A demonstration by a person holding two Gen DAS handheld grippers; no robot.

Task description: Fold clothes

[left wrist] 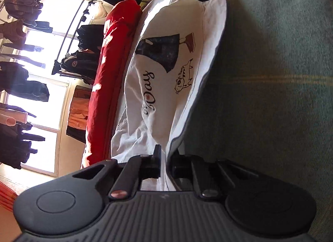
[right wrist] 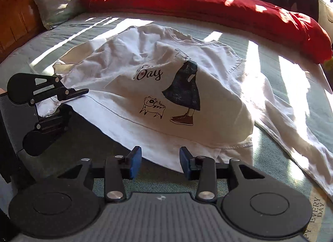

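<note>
shirts: one white printed long-sleeved shirt (right wrist: 187,87) on green bedspread (right wrist: 281,148) | left gripper (left wrist: 165,167): apparently clamping its hem | right gripper (right wrist: 160,161): jaws apart, empty | red duvets (right wrist: 208,4): one

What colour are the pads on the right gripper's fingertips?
Blue, on black fingers. The pads show best in the right wrist view, standing apart.

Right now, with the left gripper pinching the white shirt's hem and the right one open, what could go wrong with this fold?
1. The left gripper pinches only a thin edge of the white shirt; a pull may slip it free.
2. The right gripper is open, holding nothing, so a one-sided lift could skew the fold.
3. The long sleeve lies spread aside and may drag or bunch.
</note>
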